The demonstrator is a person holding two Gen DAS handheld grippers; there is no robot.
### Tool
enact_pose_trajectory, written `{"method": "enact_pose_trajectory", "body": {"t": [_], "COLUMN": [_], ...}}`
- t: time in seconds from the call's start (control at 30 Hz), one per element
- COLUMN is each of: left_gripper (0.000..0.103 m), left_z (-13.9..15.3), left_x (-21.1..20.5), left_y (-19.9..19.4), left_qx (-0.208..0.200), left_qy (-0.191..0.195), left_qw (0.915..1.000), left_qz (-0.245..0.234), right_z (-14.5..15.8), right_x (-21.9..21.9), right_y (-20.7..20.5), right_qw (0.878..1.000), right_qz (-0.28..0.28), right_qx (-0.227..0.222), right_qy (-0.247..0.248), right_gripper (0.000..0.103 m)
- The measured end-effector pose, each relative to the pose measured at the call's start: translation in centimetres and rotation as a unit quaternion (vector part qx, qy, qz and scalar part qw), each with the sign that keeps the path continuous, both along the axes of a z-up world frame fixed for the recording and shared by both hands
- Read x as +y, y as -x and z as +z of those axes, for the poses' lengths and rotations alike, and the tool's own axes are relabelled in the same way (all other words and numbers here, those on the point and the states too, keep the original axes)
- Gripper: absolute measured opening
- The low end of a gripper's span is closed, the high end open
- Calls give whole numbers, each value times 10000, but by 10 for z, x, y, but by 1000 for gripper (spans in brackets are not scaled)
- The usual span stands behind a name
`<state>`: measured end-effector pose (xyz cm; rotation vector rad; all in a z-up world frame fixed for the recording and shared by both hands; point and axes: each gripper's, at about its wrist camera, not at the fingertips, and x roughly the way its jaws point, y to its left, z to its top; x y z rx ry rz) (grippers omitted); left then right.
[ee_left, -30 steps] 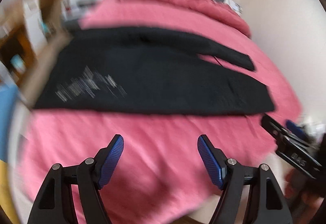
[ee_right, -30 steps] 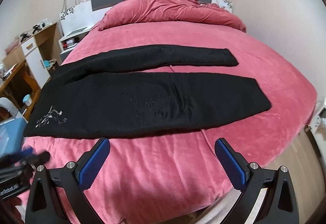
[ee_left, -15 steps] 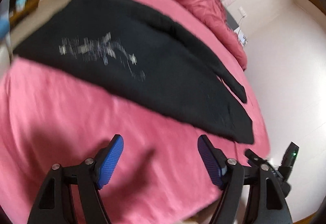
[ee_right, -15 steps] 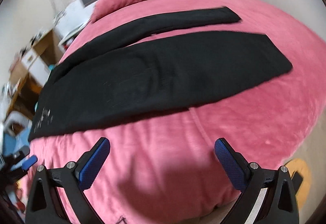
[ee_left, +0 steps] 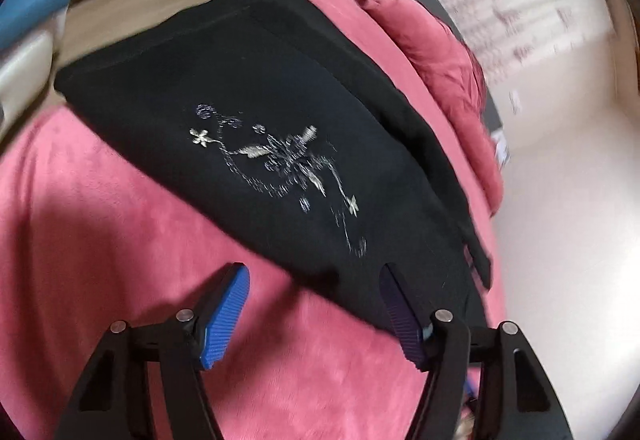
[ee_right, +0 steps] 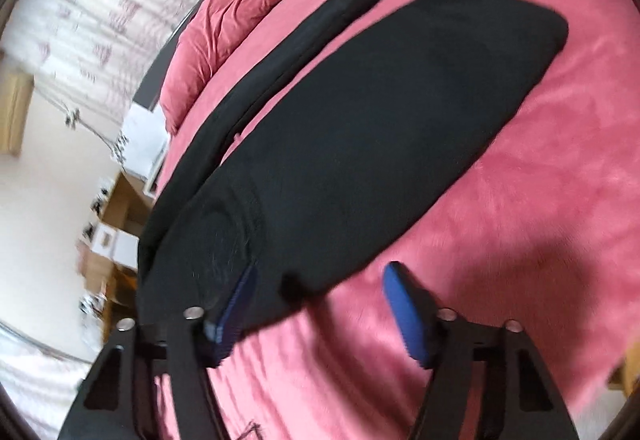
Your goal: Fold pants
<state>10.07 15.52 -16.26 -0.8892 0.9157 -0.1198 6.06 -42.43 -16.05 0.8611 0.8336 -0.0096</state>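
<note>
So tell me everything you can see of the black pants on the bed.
The black pants lie flat and unfolded on the pink bedspread, their legs stretched out side by side with a strip of bedspread between them. The cloth looks soft and matte. Silvery floral embroidery sits near the waist end. The near edge runs between the jaws of both the left gripper and the right gripper, which are open and not yet pinching it.
</note>
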Motion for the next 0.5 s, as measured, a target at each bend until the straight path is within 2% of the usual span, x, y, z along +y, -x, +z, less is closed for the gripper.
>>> {"method": "enact_pose_trajectory", "body": {"t": [0.07, 0.17, 0.33, 0.4, 0.43, 0.47, 0.5], "left_gripper": [68, 67, 66, 60, 57, 48, 40], "left_z": [-6, -9, -16, -17, -18, -21, -23], "left_x": [7, 12, 21, 25, 26, 26, 26], "left_y": [-4, -13, -30, -37, -41, -42, -43], "left_qx": [-138, -237, -372, -436, -452, -422, -413], "left_qy": [341, 303, 396, 414, 385, 319, 262], "left_qw": [9992, 9989, 9977, 9969, 9967, 9967, 9967], "left_qz": [138, 261, 395, 500, 559, 616, 646], "right_z": [-6, -12, -14, -12, -13, -16, -18], "right_x": [-5, -15, -16, -17, -19, -20, -21], "right_y": [-1, -3, -9, -12, -13, -14, -12], "right_qw": [9998, 9981, 9977, 9980, 9981, 9982, 9977], "right_qz": [-55, -201, -116, -46, -64, -127, -238], "right_qx": [-56, -219, -464, -542, -544, -542, -578], "right_qy": [-194, -542, -487, -322, -269, -238, -250], "right_gripper": [60, 58, 57, 51, 42, 38, 30]}}
